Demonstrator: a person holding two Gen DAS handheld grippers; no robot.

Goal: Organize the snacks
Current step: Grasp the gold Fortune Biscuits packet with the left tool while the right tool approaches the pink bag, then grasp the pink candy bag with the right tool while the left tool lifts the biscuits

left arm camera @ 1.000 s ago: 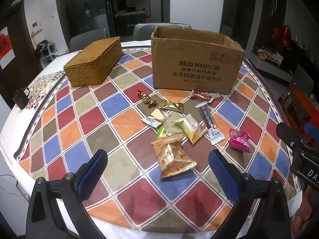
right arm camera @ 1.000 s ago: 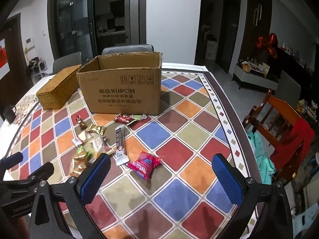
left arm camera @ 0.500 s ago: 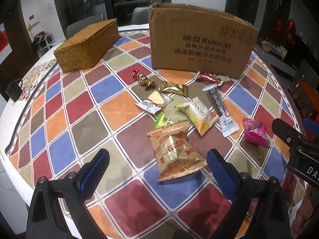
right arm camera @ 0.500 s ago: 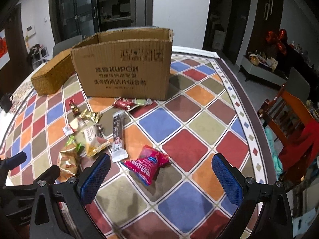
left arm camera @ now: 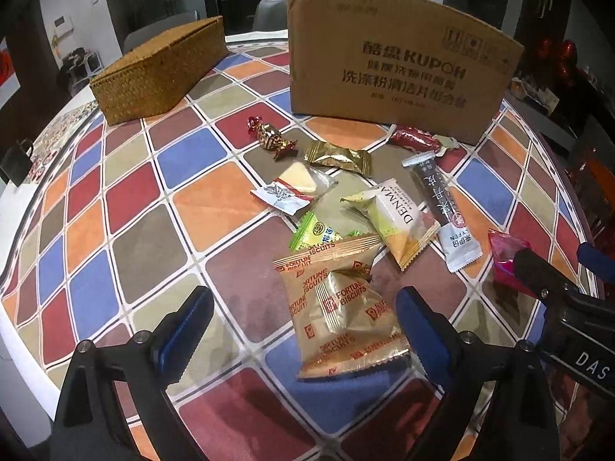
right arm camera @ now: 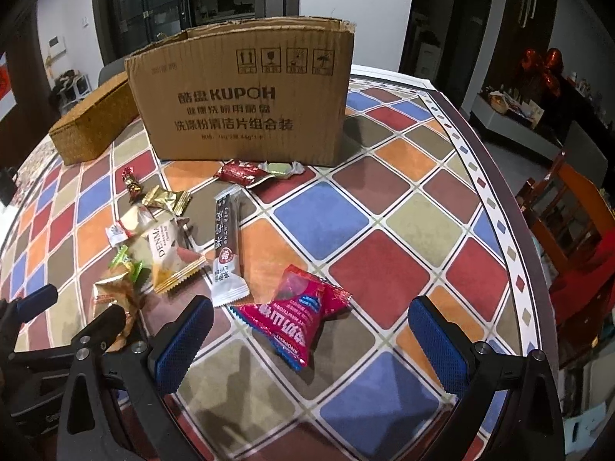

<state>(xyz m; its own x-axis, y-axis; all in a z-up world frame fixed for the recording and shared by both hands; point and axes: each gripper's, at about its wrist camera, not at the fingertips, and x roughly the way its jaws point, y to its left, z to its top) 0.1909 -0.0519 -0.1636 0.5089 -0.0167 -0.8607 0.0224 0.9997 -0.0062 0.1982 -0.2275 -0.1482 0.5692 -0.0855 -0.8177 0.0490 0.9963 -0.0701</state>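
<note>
Checkered tablecloth (left arm camera: pixel 127 199) covers the table, snacks scattered mid-frame. Low in the left view, the Fortune Biscuits packet (left arm camera: pixel 340 303) lies between the spread jaws of the left gripper (left arm camera: pixel 303 322), which holds nothing. The red packet (right arm camera: pixel 298 313) lies between the wide-open right gripper (right arm camera: pixel 307 340) jaws. Cardboard box (left arm camera: pixel 396 73) and wicker box (left arm camera: pixel 161 71) stand at the top.

Wrapped snacks (left arm camera: pixel 338 307) scattered before carton (left arm camera: pixel 396 73)
</note>
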